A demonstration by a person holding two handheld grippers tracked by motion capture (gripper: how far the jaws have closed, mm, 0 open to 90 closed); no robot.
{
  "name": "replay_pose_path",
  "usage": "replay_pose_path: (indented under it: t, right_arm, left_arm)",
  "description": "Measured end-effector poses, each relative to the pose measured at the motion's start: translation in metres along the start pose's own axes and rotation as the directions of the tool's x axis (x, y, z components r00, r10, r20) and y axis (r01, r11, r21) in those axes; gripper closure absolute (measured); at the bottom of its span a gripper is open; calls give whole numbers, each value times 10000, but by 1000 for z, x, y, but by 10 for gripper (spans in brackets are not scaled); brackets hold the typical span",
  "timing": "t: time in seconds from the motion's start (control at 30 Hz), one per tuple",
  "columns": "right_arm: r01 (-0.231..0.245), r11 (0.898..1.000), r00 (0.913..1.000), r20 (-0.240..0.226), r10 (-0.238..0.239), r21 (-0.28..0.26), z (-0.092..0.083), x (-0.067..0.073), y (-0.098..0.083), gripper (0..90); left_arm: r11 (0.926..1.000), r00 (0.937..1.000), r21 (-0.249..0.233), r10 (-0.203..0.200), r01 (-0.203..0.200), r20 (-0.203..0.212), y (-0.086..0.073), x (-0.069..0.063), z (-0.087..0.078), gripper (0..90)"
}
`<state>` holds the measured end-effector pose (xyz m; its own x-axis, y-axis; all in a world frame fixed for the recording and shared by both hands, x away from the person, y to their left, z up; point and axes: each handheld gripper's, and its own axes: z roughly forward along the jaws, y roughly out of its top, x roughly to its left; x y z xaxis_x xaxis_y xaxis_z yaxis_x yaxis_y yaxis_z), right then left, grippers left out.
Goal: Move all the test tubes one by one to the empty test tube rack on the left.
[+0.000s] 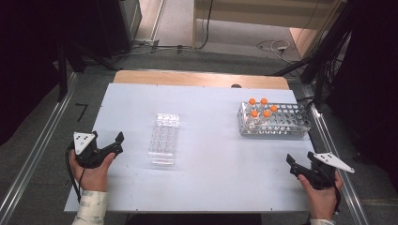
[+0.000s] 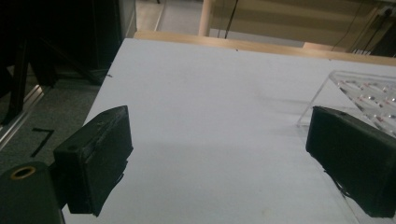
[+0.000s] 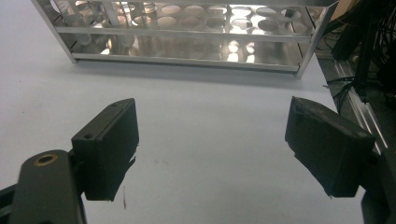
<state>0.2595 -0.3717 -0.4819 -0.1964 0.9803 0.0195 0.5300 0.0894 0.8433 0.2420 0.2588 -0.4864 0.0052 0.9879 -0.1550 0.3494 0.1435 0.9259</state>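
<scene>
Across the middle of the high view, surface (image 1: 211,168): white board, the biggest thing I see, carrying both racks.
Metal rack (image 1: 274,120): upper right of the high view, perforated steel, stiff; I judge it heavy enough to stay put when a tube is pulled.
Clear rack (image 1: 164,139): centre-left, transparent plastic with empty wells; light, and I expect it to slide if nudged.
Left tongs (image 1: 104,148): lower left, spread wide, nothing between them; the clear rack's corner sits just beyond the far jaw in the left gripper view.
Right tongs (image 1: 305,168): lower right, spread wide and empty, aimed at the metal rack, which is well apart from them.
Orange-capped tubes (image 1: 263,108): five, upright in the metal rack's left end; small, light, smooth-walled, likely slippery and breakable. I would take one just under the cap, squeezing gently.
Writing: no brand or label legible; a dark angled mark on the floor at far left of the high view.
</scene>
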Motion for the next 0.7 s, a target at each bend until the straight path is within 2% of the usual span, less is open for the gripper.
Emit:
replay_pose_path:
  t: [0.3, 0.57, 0.7]
  right_arm:
    - [45, 9998, 9999, -148, -47, -181, 0, 2, 5, 161]
    - [163, 9996, 9995, -274, -169, -214, 4, 7, 9, 161]
    - [196, 9992, 9989, -424, -211, -357, 9, 11, 18, 164]
  left_arm:
    - [10000, 10000, 99, -10, 10, -25, 0, -2, 0, 72]
    - [9994, 9999, 313, 158, -159, 43, -2, -2, 3, 72]
    - [9994, 9998, 296, 178, -179, 43, -2, -4, 3, 72]
